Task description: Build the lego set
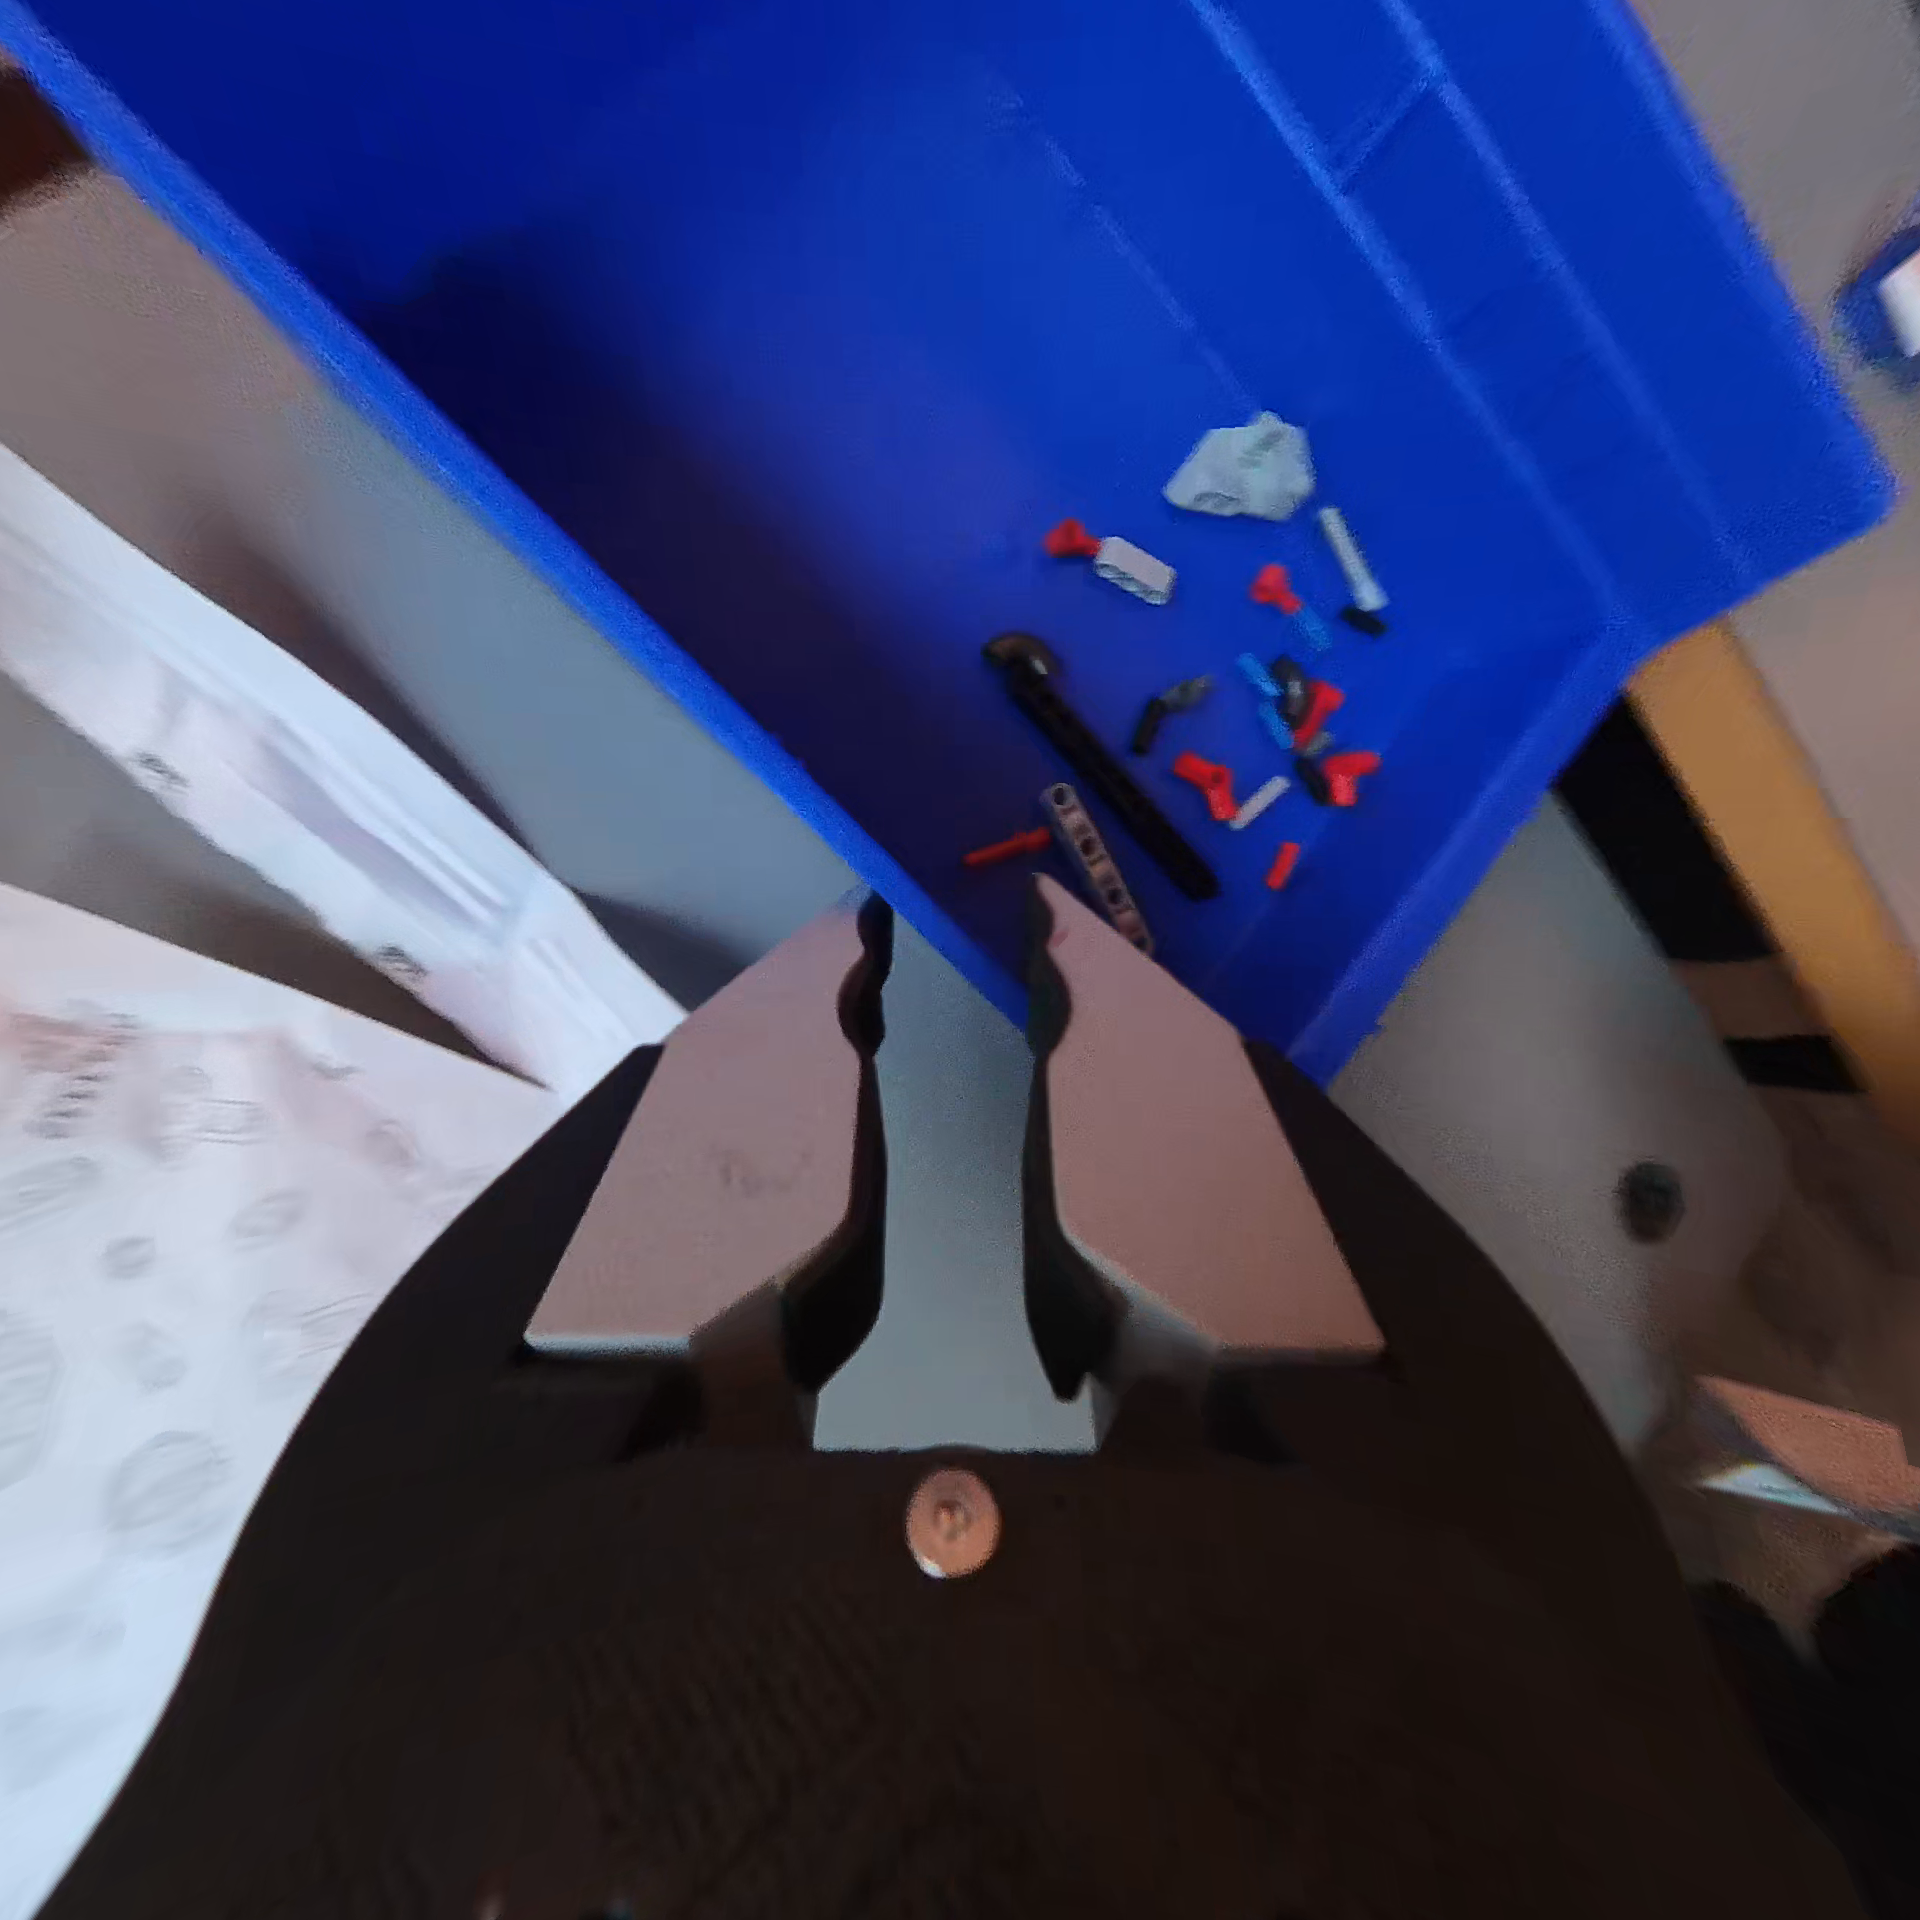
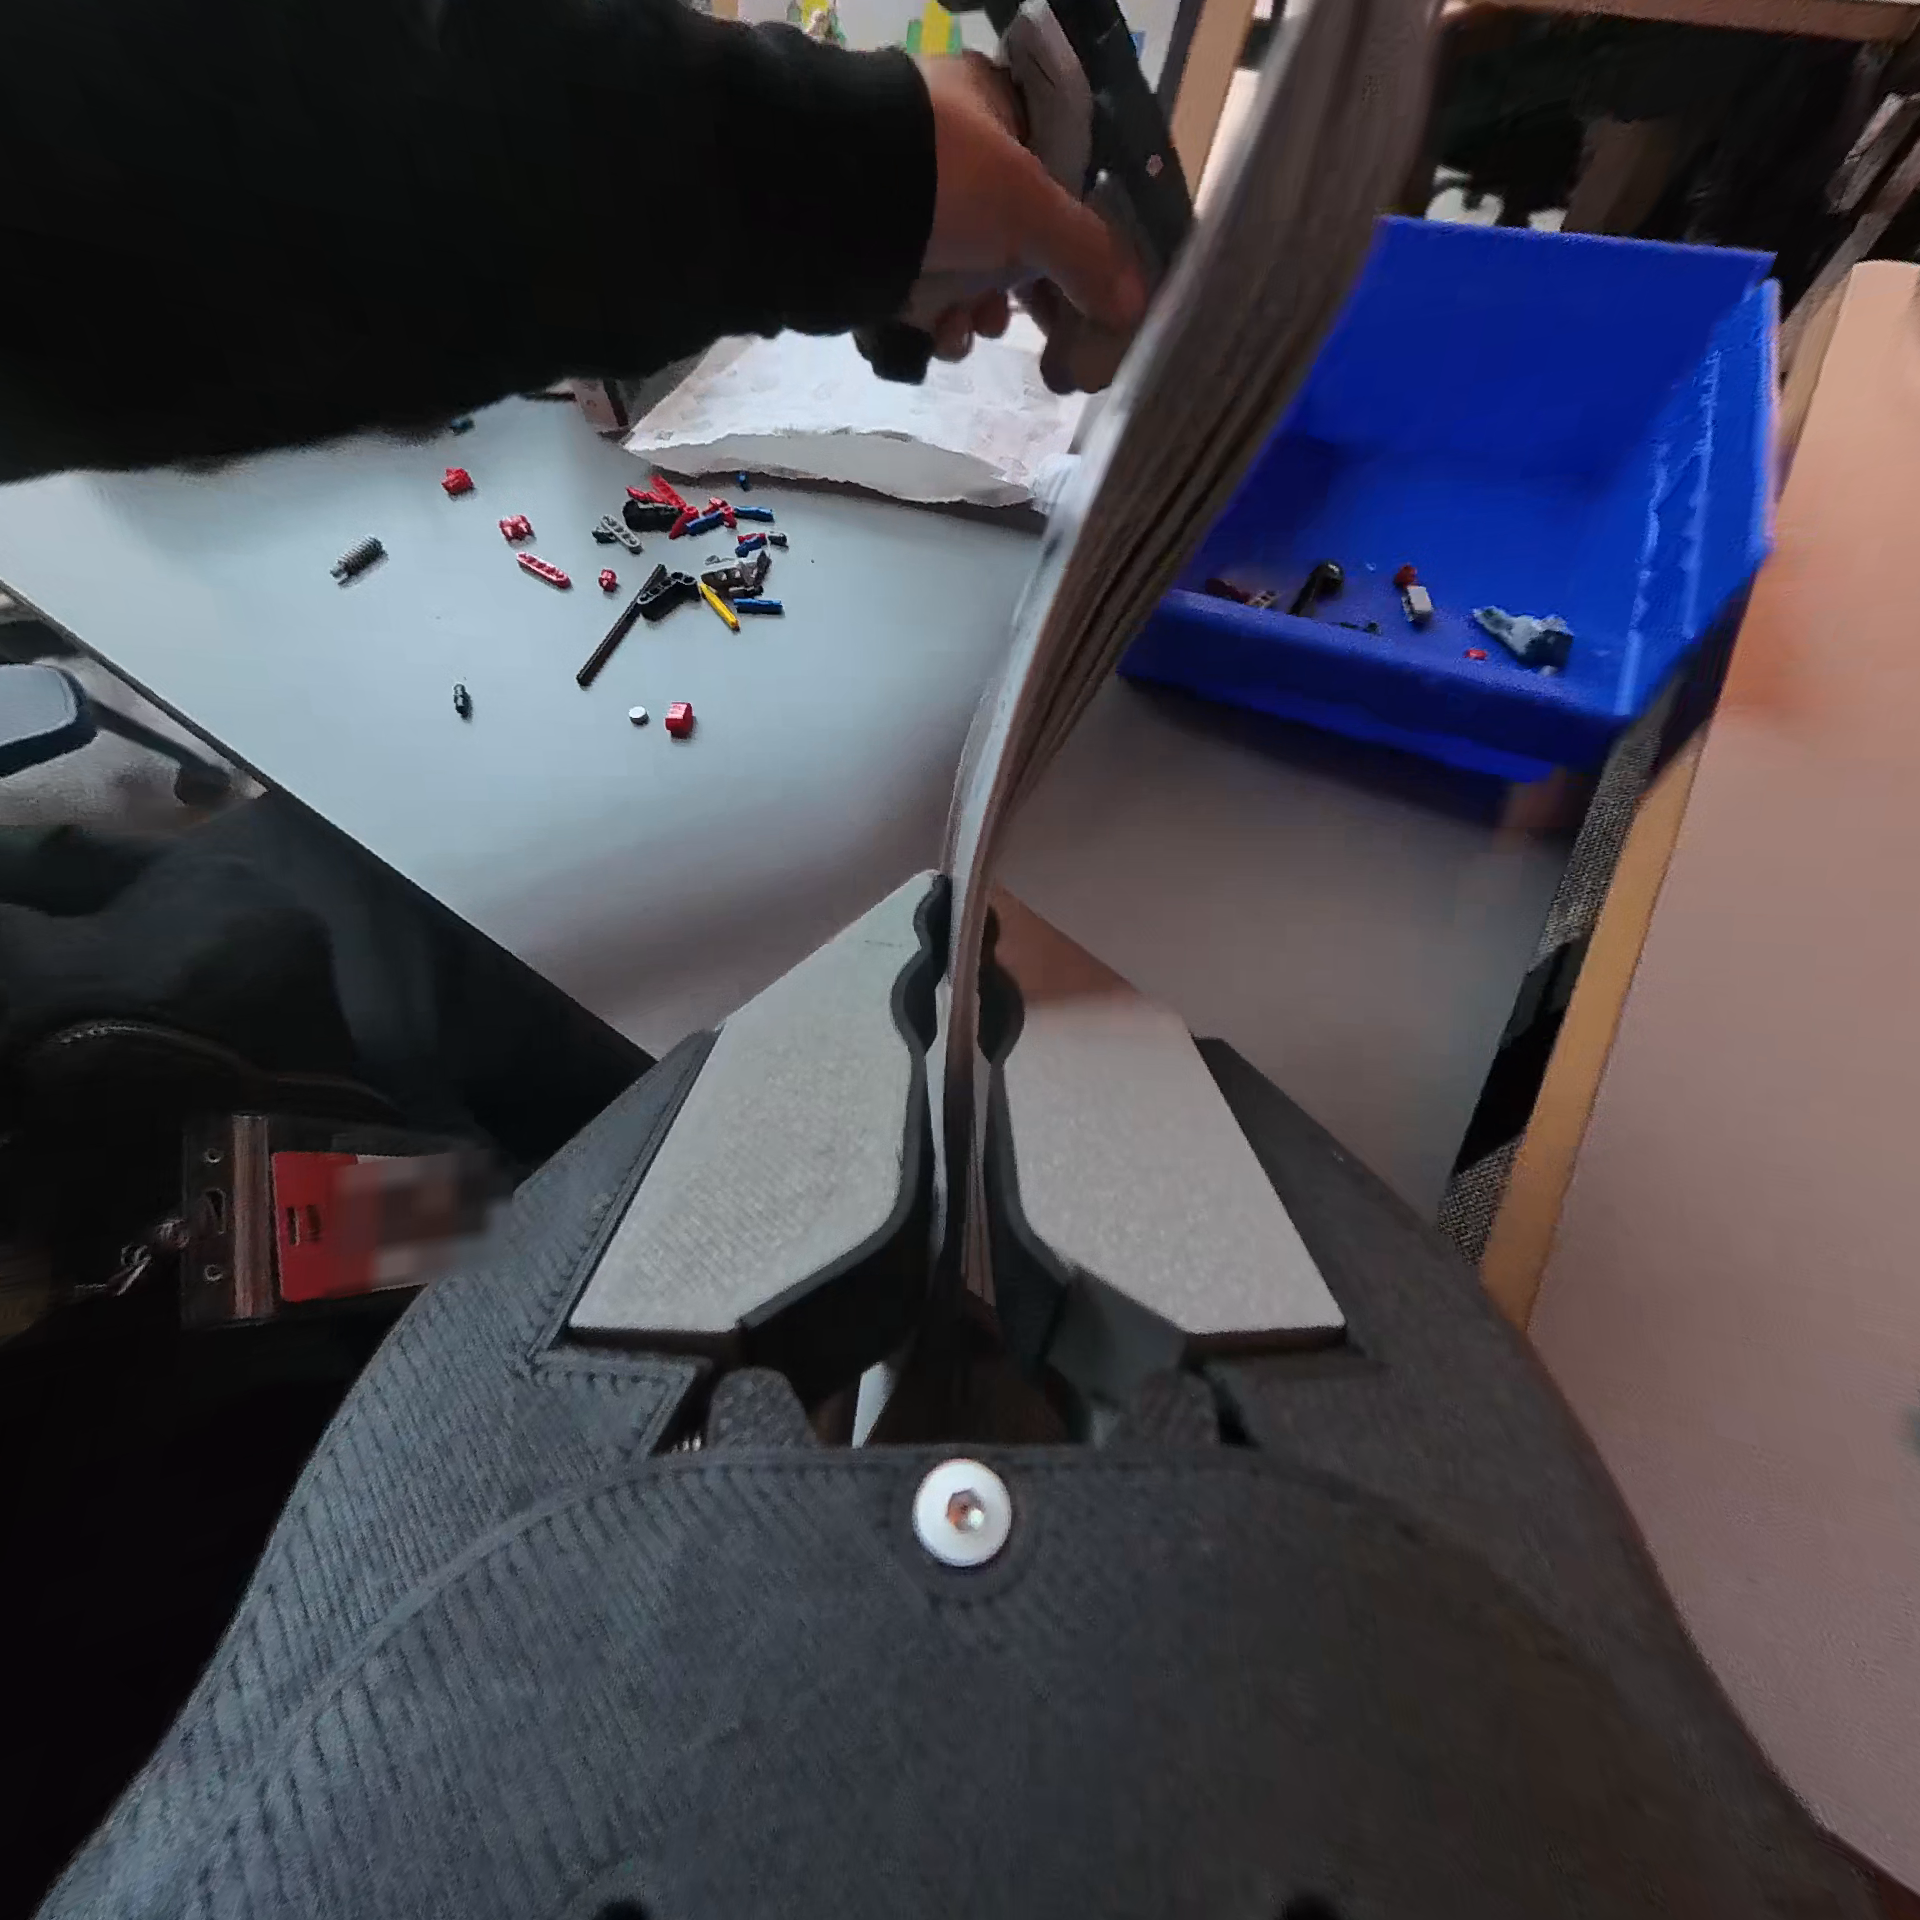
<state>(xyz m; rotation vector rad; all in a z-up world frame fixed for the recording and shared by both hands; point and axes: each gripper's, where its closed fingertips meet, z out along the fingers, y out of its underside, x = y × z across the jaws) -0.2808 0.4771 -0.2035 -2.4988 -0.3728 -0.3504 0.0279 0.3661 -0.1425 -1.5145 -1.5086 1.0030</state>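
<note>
My left gripper (image 1: 956, 909) is open and empty, held over the grey table at the near edge of a blue bin (image 1: 935, 312). Several small red, black, grey and blue lego pieces (image 1: 1226, 717) lie in the bin, among them a long black beam (image 1: 1101, 769) and a pale grey part (image 1: 1242, 468). My right gripper (image 2: 966, 914) is shut on a thick booklet (image 2: 1174, 468), seen edge-on and raised off the table. More loose pieces (image 2: 675, 561) lie on the table (image 2: 623, 779). The bin also shows in the right wrist view (image 2: 1507, 416).
A person's hand (image 2: 997, 208) in a black sleeve holds the other gripper at the top. Torn white paper (image 2: 852, 416) lies behind the loose pieces; blurred white sheets (image 1: 208, 1039) show on the left. Light wooden furniture (image 2: 1766, 935) stands to the right. The tips of one gripper are about 35 cm away from the tips of the other.
</note>
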